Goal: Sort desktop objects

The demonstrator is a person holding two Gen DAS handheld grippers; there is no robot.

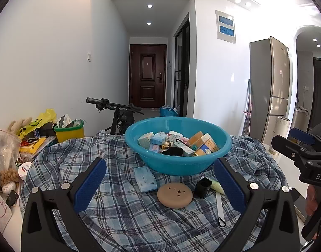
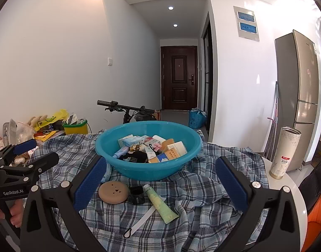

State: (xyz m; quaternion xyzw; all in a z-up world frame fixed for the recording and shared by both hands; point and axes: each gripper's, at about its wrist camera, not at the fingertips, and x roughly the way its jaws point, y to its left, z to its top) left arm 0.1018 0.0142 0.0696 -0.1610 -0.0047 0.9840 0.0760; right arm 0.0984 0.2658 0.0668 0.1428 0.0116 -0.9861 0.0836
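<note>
A teal basin (image 1: pixel 177 163) (image 2: pixel 139 172) full of small boxes stands on a blue plaid cloth. In front of it lie a tan round disc (image 1: pixel 174 195) (image 2: pixel 113 192), a small black cup (image 1: pixel 203 187) (image 2: pixel 137 195), a pale green tube (image 1: pixel 218 186) (image 2: pixel 161 203), a white strip with a black loop (image 1: pixel 219 208) (image 2: pixel 142 220) and a light blue box (image 1: pixel 145 179). My left gripper (image 1: pixel 160 184) hovers open above the disc and box. My right gripper (image 2: pixel 160 185) hovers open above the cup and tube. Neither holds anything.
A cluttered pile with a yellow bin (image 1: pixel 69 133) (image 2: pixel 75 127), plush toys and bags sits at the left. A white tumbler (image 2: pixel 284 152) stands at the table's right edge. A scooter handlebar (image 1: pixel 112 105) rises behind the table. A hand (image 2: pixel 13 212) grips the left tool.
</note>
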